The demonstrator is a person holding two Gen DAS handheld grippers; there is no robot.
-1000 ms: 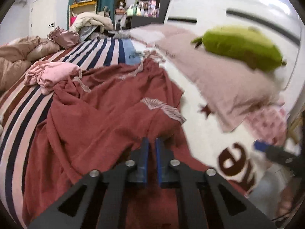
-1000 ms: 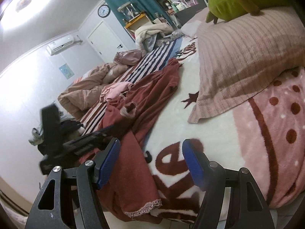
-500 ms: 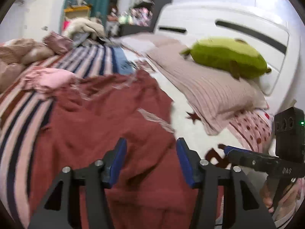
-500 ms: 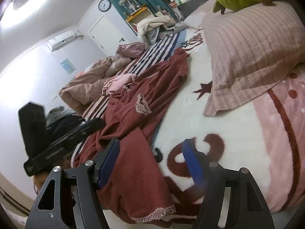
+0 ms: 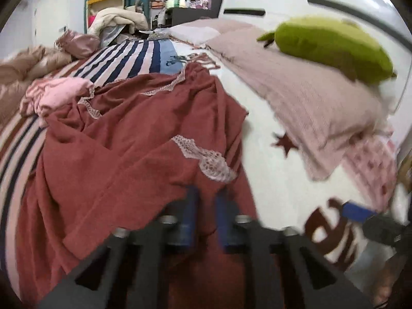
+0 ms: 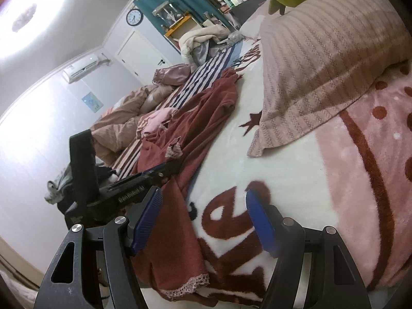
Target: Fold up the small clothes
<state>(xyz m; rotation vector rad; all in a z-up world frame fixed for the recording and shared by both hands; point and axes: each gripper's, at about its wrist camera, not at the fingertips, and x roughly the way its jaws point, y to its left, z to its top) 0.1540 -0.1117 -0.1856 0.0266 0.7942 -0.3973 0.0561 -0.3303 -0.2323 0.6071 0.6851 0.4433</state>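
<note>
A dark red garment [image 5: 128,141] with lace trim [image 5: 206,159] lies rumpled across the bed; in the right wrist view the garment [image 6: 206,113] runs down to the bed's near edge. My left gripper [image 5: 206,203] has its jaws closing tight on a fold of the red cloth just below the lace patch. From the right wrist view, the left gripper [image 6: 164,171] bites into the garment's side. My right gripper [image 6: 203,195] stands open over the white blanket, with its left finger above the garment's edge and nothing between its pads. A small pink garment [image 5: 59,92] lies bunched at the far left.
A pink knitted pillow [image 5: 309,108] with a green plush toy [image 5: 332,43] on it lies to the right, by the white headboard. A striped blanket [image 5: 128,56] covers the far bed, with a beige duvet [image 6: 121,118] beyond. The white blanket [image 6: 231,159] carries brown letters.
The left gripper opened, shifted over the red garment and closed on it again below the lace patch. The right gripper stayed open and dipped slightly.
</note>
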